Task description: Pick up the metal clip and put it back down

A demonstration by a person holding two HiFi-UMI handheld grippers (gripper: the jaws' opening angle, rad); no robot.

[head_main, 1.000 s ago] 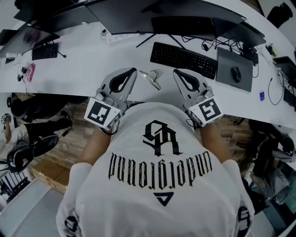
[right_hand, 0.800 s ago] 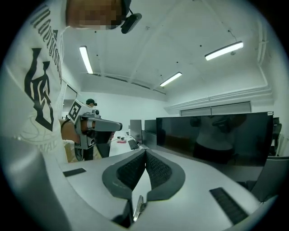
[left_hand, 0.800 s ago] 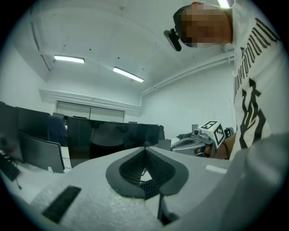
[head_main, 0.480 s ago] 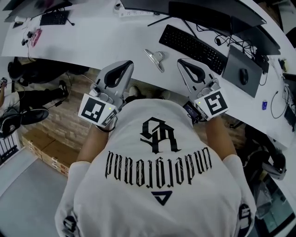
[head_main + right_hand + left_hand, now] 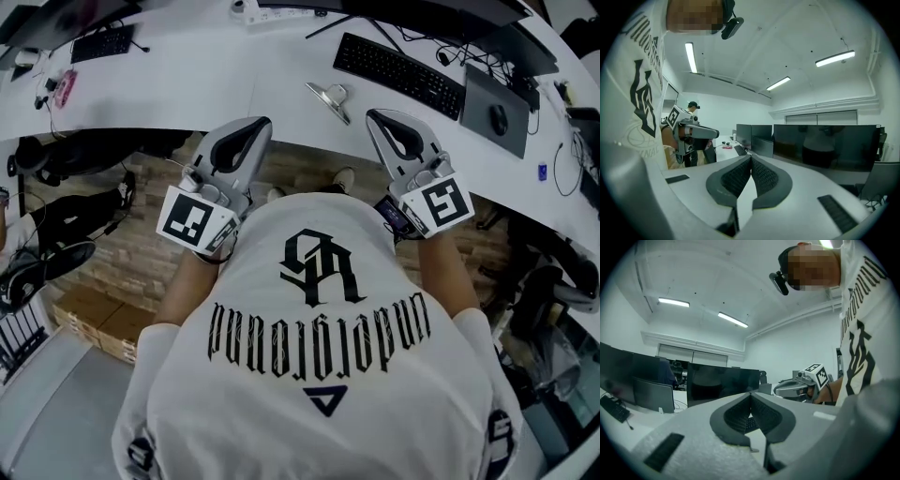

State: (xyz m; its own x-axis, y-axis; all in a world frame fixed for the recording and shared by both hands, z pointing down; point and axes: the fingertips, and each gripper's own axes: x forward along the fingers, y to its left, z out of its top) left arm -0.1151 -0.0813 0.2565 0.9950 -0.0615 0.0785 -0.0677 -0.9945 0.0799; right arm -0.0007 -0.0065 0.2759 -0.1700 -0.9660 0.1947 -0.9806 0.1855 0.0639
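The metal clip (image 5: 332, 97) lies on the white desk (image 5: 187, 84), near its front edge. Both grippers are held short of the desk, over the wooden floor, and point up and forward. My left gripper (image 5: 260, 123) is to the clip's lower left, with its jaws shut and nothing between them (image 5: 751, 394). On the clip's lower right is my right gripper (image 5: 372, 114), likewise shut and holding nothing (image 5: 751, 157). Neither touches the clip. Each gripper view shows the other gripper and monitors, not the clip.
A black keyboard (image 5: 398, 73) lies right of the clip, then a dark pad (image 5: 489, 114) with a mouse (image 5: 498, 119). A small keyboard (image 5: 103, 42) and a pink item (image 5: 64, 87) sit far left. Cardboard boxes (image 5: 94, 314) stand on the floor at the left.
Both grippers have drawn back from the desk edge, where they flanked the clip, to over the floor. The clip has stayed on the desk. Both jaws stay shut.
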